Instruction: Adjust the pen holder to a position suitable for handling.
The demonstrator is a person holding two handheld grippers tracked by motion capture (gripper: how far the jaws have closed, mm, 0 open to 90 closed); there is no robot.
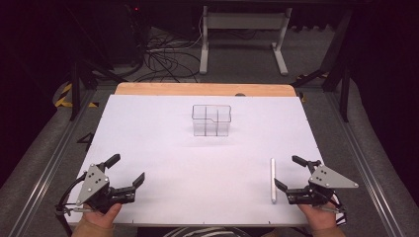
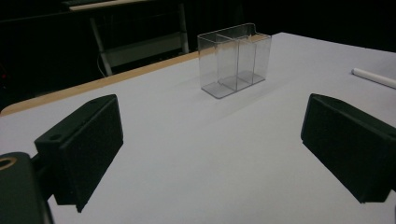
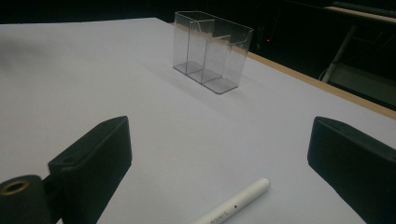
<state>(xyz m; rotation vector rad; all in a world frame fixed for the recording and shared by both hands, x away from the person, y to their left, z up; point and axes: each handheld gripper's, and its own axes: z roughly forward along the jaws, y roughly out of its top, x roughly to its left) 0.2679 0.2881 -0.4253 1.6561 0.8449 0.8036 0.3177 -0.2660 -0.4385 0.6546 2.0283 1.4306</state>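
The pen (image 1: 272, 180) lies flat on the desk (image 1: 197, 148), near the front edge on the right side, its length running away from the person. Its cap end shows in the right gripper view (image 3: 233, 203), low between the jaws and touching neither.

The right claw (image 1: 290, 173) sits just beside the pen, wide open and holding nothing; the nearer jaw tip is close to the barrel but still apart from it. The left claw (image 1: 127, 169) rests well apart at the desk's front left, also wide open and empty.

Farther back, near the middle of the desk, a clear box (image 1: 211, 120) with partitions stands upright, well apart from both the pen and the claws.

The work in hand looks like picking up the pen, likely for one of the box's compartments. The risks, as I judge them: the pen is round and thin, so a jaw nudging it sideways would roll it off, and closing off-centre near one end could let it pivot or slip. The box looks light and is hard to see through; a careless lowering against its rim could tip or shove it.
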